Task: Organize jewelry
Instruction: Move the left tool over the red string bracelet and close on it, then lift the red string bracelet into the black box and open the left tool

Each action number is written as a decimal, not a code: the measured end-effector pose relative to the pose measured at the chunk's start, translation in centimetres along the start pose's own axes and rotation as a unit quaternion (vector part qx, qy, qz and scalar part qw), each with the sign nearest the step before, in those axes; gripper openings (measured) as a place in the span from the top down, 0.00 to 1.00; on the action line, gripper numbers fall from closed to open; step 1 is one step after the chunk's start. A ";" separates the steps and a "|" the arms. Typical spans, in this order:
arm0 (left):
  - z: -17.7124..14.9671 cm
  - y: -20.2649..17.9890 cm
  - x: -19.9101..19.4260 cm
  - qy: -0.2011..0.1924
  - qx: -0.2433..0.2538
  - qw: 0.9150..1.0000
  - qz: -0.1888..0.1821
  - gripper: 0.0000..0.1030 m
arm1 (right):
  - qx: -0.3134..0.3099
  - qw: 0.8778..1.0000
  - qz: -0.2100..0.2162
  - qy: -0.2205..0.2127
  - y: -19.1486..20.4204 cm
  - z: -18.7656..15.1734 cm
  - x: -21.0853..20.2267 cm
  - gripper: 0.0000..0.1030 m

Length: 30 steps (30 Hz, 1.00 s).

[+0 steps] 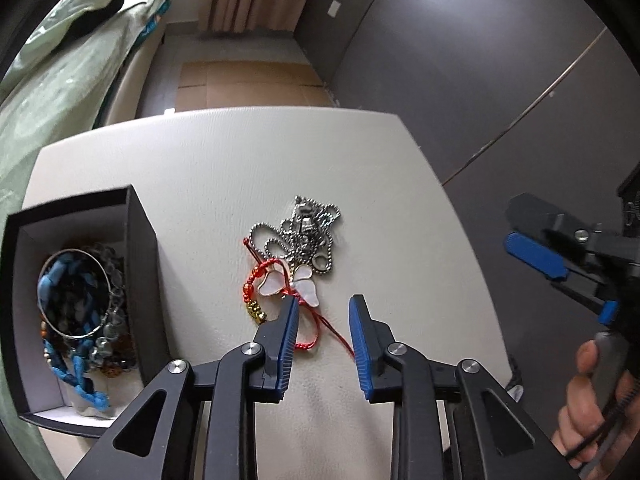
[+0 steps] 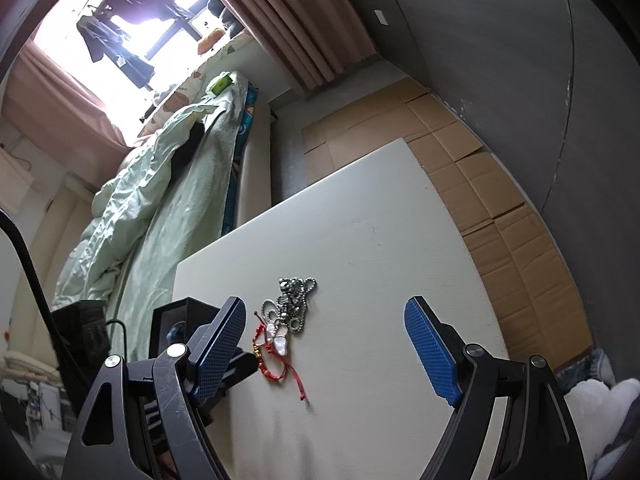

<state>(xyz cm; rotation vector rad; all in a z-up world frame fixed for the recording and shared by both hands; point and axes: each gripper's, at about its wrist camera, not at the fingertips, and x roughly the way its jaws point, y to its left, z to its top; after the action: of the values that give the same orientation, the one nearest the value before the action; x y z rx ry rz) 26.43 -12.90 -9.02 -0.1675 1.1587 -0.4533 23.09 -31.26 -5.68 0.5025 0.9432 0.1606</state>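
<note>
The task is partly done, as far as one can judge. The black box (image 1: 136,240) stands at the 9 o'clock side of the white bench (image 1: 240,152) and already holds several pieces: a metal bangle (image 1: 76,292), a blue cord bracelet (image 1: 80,384) and some clear beads (image 1: 116,280).

Two pieces are left on the bench, in its middle, touching each other: a silver ball-chain necklace (image 1: 304,232) and, at 6 o'clock from it, a red string bracelet (image 1: 276,276) with a white butterfly charm (image 1: 296,284).

The left tool (image 1: 324,308) is low over the red bracelet. Its jaws are partly closed around the red string but the pads do not press it yet, so nothing is gripped.

The right tool (image 2: 324,328) waits at 3 o'clock with wide jaws, empty.

I judge the red bracelet goes into the box next, then the necklace.
</note>
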 end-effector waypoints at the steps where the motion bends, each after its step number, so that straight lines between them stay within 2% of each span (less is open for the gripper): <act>1: 0.0 0.0 0.3 0.003 -0.002 1.000 0.004 0.73 | 0.000 1.000 0.000 0.000 0.0 0.0 0.0 0.20; 10: 0.0 -0.1 2.2 0.015 -0.006 1.000 0.026 0.76 | -0.002 1.000 -0.002 0.002 -0.2 -0.1 0.1 0.20; 12: -0.2 0.0 2.5 0.020 -0.007 0.999 0.029 0.91 | -0.003 1.000 -0.002 0.002 -0.3 -0.1 0.1 0.20; 14: -0.3 0.1 2.8 0.023 -0.005 0.999 0.031 0.95 | -0.003 1.000 -0.001 0.002 -0.3 -0.1 0.1 0.20; 17: -0.5 0.1 2.2 0.013 -0.003 0.999 0.034 0.95 | -0.005 1.000 -0.002 0.003 -0.2 -0.1 0.2 0.20; 30: 0.1 0.9 -3.4 -0.047 -0.012 0.999 -0.019 0.95 | -0.018 1.000 -0.007 0.019 0.6 -0.5 1.1 0.20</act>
<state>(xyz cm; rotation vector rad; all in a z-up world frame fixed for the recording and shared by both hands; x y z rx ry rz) 25.65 -10.63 -6.44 -0.2294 1.0698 -0.4605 23.42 -30.17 -6.41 0.4604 0.9787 0.1741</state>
